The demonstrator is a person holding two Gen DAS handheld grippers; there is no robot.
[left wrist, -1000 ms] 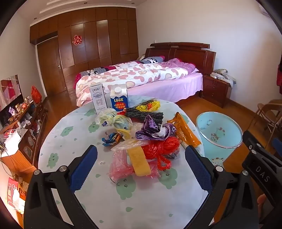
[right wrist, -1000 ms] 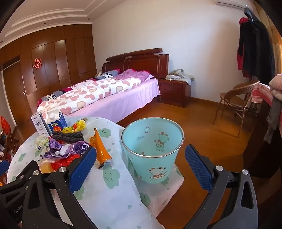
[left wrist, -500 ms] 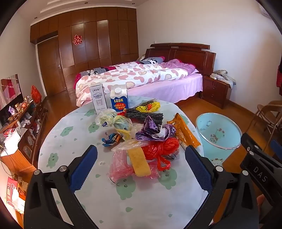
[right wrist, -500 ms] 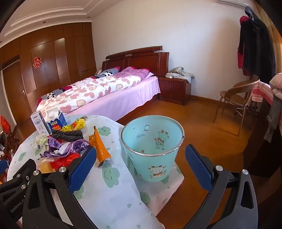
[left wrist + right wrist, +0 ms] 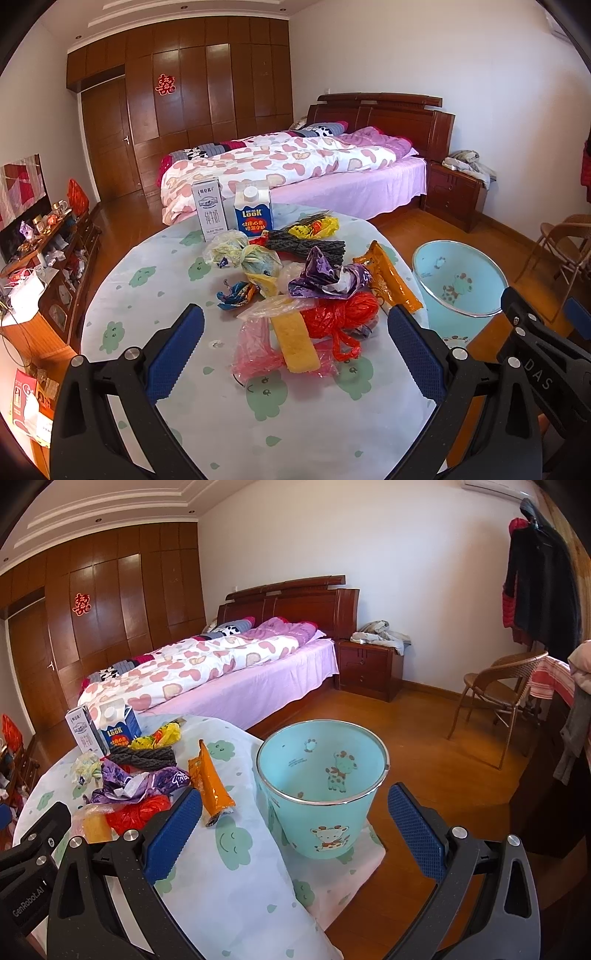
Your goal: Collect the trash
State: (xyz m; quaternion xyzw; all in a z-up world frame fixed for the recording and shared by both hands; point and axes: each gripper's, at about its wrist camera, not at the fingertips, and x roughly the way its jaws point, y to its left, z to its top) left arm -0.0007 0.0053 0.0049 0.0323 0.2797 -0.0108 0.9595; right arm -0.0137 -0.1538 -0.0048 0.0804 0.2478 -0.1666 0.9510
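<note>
A heap of trash lies mid-table: a pink bag [image 5: 255, 350], a yellow wrapper [image 5: 295, 341], a red bag [image 5: 341, 317], a purple wrapper [image 5: 325, 278] and an orange packet [image 5: 391, 282] [image 5: 208, 781]. My left gripper [image 5: 295, 352] hovers open just in front of the heap, holding nothing. A light blue bin [image 5: 319, 786] [image 5: 456, 284] stands right of the table, and it looks empty inside. My right gripper [image 5: 295, 829] is open in front of the bin, nothing between its fingers.
Two milk cartons [image 5: 210, 214] [image 5: 253, 214] stand at the table's far edge. The round table [image 5: 147, 295] has a cloth hanging over its right side. A bed [image 5: 229, 672], a nightstand [image 5: 369, 670] and a wicker chair [image 5: 498, 698] stand beyond.
The right gripper has drifted slightly, so the bin sits a little higher and nearer in its view. The left view is almost unchanged.
</note>
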